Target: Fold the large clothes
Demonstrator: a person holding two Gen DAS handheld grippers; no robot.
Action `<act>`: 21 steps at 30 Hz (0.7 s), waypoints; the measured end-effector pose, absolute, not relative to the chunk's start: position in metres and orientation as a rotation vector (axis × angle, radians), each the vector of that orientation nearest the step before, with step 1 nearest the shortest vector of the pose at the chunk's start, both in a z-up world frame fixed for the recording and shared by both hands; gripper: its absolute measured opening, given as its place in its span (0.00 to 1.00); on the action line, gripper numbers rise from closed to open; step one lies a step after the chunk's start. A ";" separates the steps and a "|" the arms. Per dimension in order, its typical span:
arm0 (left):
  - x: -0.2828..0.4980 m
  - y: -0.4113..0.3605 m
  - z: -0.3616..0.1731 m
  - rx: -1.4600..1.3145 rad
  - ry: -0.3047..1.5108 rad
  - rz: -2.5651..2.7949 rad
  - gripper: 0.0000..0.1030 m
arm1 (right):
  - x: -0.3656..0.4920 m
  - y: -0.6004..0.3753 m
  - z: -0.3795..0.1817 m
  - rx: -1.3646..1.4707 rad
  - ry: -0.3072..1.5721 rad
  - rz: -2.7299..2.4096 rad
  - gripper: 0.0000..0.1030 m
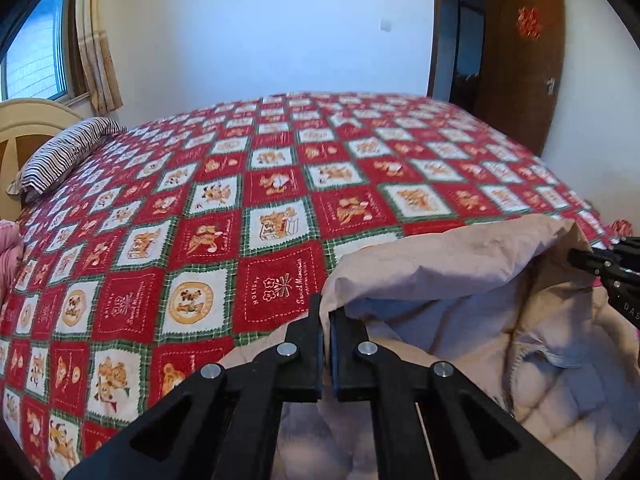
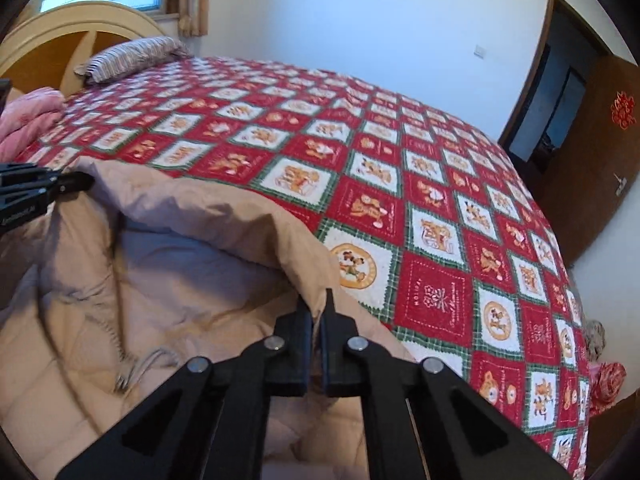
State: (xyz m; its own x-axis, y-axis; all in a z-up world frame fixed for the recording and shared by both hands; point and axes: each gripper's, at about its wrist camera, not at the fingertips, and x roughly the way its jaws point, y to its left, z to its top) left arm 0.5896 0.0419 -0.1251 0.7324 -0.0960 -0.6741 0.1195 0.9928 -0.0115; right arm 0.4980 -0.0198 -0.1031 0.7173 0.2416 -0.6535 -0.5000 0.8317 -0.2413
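Right up close, the left gripper (image 1: pixel 326 316) had its fingers pressed together on one end of the beige padded coat's (image 1: pixel 460 272) lifted edge, and the right gripper (image 2: pixel 318 308) was pinching the other end the same way, with only a thin lip of cloth showing between the black pads. That was the worry: the bite looked shallow on both sides, and a puffy, slippery coat like this could slide out if the hands pulled apart too hard or swung the fold over too fast. An uneven carry was the other risk, since one corner leading would likely lay the fold crooked. Between the two grippers the raised edge sagged in a soft arc, and below it the quilted lining, zipper (image 2: pixel 120 368) and a drawstring lay open and rumpled, so trapped bulk could make the fold spring back. The coat sat at the near edge of the bed, on the red checked bedspread (image 1: pixel 208 208). Farther off lay the striped pillow (image 1: pixel 64 152) by the headboard (image 2: pixel 80 28), then the brown door (image 1: pixel 520 60).
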 end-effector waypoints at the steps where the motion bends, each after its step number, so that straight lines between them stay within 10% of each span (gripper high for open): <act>1: 0.584 0.043 -0.125 0.032 0.738 -0.129 0.01 | 0.491 -0.024 -0.101 -0.427 0.640 0.434 0.04; 11: 0.564 0.035 -0.186 0.093 0.843 -0.127 0.01 | 0.490 -0.033 -0.147 -0.475 0.739 0.392 0.02; 21: 0.534 0.043 -0.136 0.063 0.758 -0.105 0.11 | 0.500 -0.032 -0.155 -0.517 0.767 0.351 0.02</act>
State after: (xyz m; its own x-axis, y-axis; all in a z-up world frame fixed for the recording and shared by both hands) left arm 0.5338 0.0430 -0.1357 0.7211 -0.0723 -0.6890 0.1178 0.9928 0.0192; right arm 0.4998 -0.0319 -0.1547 0.6721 0.1138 -0.7316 -0.4794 0.8199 -0.3129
